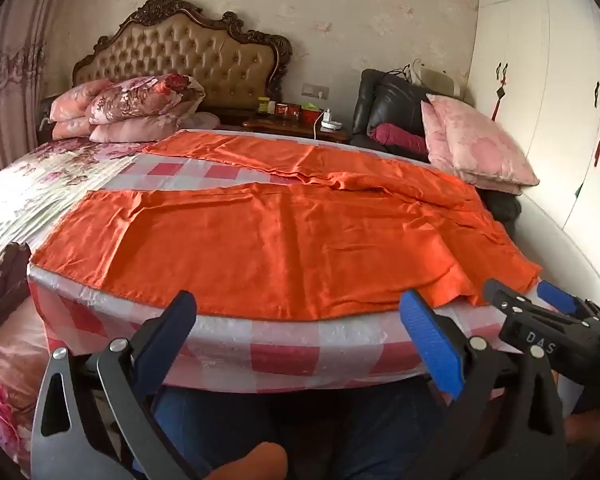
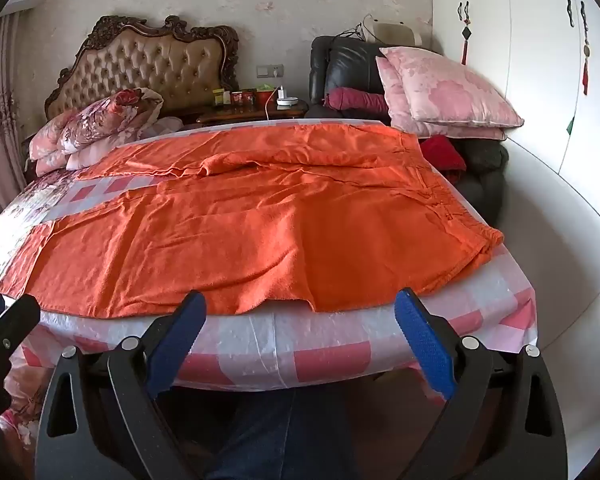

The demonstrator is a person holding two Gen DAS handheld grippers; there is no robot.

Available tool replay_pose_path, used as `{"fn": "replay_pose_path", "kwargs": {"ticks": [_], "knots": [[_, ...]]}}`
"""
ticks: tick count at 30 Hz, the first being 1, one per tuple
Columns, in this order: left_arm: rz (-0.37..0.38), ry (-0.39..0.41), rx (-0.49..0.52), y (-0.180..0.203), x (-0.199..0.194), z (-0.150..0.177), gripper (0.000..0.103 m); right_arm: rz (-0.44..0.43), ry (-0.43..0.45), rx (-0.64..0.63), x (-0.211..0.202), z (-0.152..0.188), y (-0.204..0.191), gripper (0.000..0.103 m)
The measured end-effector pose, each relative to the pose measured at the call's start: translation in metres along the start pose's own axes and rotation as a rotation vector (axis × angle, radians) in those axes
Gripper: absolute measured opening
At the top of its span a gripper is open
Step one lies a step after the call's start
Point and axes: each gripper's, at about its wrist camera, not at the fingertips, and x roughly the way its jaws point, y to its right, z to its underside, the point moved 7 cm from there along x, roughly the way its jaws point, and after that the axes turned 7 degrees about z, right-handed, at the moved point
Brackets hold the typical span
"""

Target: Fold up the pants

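Pants [image 1: 284, 236] spread flat on board [image 1: 284, 344] laid over bed [image 1: 32, 196], filling centre of frame; waistband at right, two legs stretched toward left, gap seen between them. Pillow pile [image 1: 132, 110] stacked at upper left, before headboard [image 1: 180, 56]. Nightstand [image 1: 296, 124] placed behind board at upper centre; armchair [image 1: 396, 108] to its right. Pillows [image 1: 476, 144] propped at upper right, wardrobe [image 1: 548, 80] behind them. Left tongs [image 1: 300, 320] and right tongs [image 2: 298, 320] held at lower edge, before near hem.
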Motion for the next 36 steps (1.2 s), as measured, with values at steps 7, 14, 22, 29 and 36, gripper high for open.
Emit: {"fn": "replay_pose_path", "kwargs": {"ticks": [7,14,22,29,36], "knots": [[0.008,0.011,-0.026,0.0019,0.0012,-0.0023,0.102,0.005,0.001,0.008,-0.0012,-0.0026,0.0004,0.092],[0.003,0.021,-0.020,-0.0021,-0.0054,0.0015,0.101,-0.002,0.006,0.011,-0.0032,-0.0040,0.0019,0.092],[0.013,0.024,-0.006,0.0006,-0.0055,-0.0019,0.101,-0.002,0.007,0.010,-0.0028,-0.0041,0.0021,0.092],[0.018,0.024,-0.004,0.0019,-0.0059,-0.0014,0.101,-0.003,0.008,0.009,-0.0044,-0.0049,0.0032,0.092],[0.019,0.026,0.000,0.0029,-0.0064,-0.0019,0.101,-0.003,0.009,0.008,-0.0043,-0.0043,0.0030,0.092]]}}
